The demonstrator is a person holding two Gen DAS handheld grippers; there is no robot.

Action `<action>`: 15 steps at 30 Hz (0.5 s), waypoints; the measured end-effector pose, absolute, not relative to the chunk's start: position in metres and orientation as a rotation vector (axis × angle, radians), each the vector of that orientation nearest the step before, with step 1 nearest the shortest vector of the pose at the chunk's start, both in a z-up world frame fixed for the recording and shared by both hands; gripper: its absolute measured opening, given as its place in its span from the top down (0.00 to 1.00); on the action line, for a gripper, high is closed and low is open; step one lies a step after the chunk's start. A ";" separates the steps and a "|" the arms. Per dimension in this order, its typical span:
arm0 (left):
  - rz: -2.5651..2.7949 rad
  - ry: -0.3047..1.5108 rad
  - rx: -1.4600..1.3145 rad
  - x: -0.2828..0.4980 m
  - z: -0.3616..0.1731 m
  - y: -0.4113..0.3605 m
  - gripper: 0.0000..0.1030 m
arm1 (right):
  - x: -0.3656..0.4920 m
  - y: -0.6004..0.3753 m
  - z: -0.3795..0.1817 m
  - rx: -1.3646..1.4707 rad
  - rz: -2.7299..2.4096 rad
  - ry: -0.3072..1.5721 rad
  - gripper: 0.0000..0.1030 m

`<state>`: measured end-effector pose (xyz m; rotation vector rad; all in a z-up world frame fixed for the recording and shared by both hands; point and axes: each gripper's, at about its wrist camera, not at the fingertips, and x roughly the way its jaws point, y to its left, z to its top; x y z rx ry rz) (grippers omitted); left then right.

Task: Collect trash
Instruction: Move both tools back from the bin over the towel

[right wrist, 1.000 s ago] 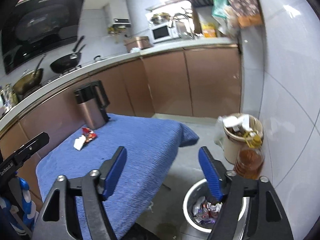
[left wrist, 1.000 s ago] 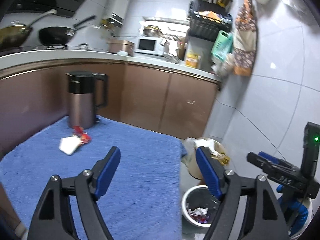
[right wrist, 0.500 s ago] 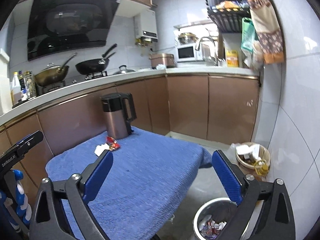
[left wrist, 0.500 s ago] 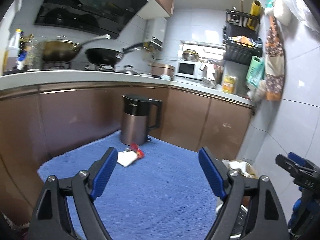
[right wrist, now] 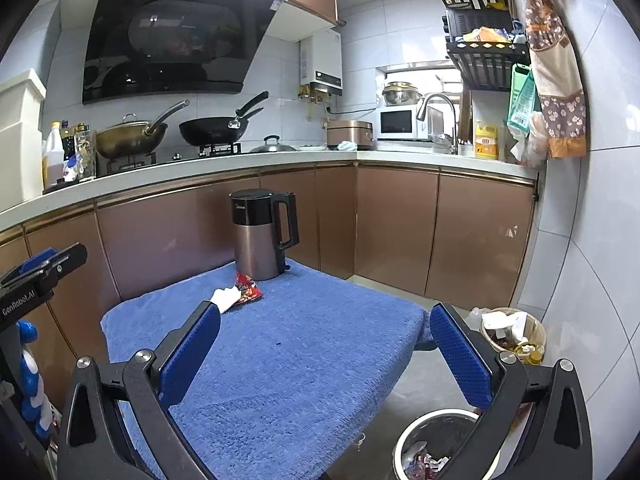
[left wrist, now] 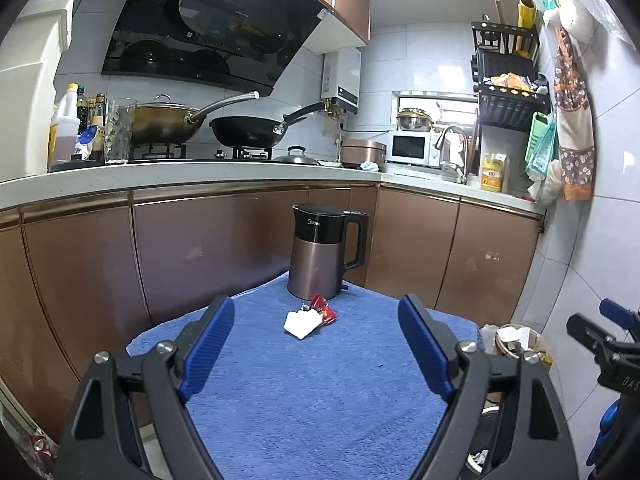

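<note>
Both views have tilted upward since 1.0 s ago: the trash now sits further up the frame and more of the range hood shows. White crumpled paper (left wrist: 301,323) lies touching a red wrapper (left wrist: 322,309) on the blue-covered desk (left wrist: 304,392), just in front of the kettle (left wrist: 320,254). Left claw (left wrist: 316,350) is spread wide and holds nothing, hovering over the near part of the desk, well short of the trash. Right claw (right wrist: 325,354) is likewise released and empty, over the desk's right edge. Metal bin (right wrist: 432,446) stands on the floor below the right claw, with wrappers inside. Tan basket (right wrist: 514,330) of refuse sits by the tiled wall.
</note>
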<state>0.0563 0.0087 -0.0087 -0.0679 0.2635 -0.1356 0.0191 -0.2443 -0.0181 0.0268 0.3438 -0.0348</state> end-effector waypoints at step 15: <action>-0.115 0.342 -0.031 0.100 -0.036 0.012 0.19 | 0.058 -0.239 -0.035 0.024 -0.007 0.335 0.00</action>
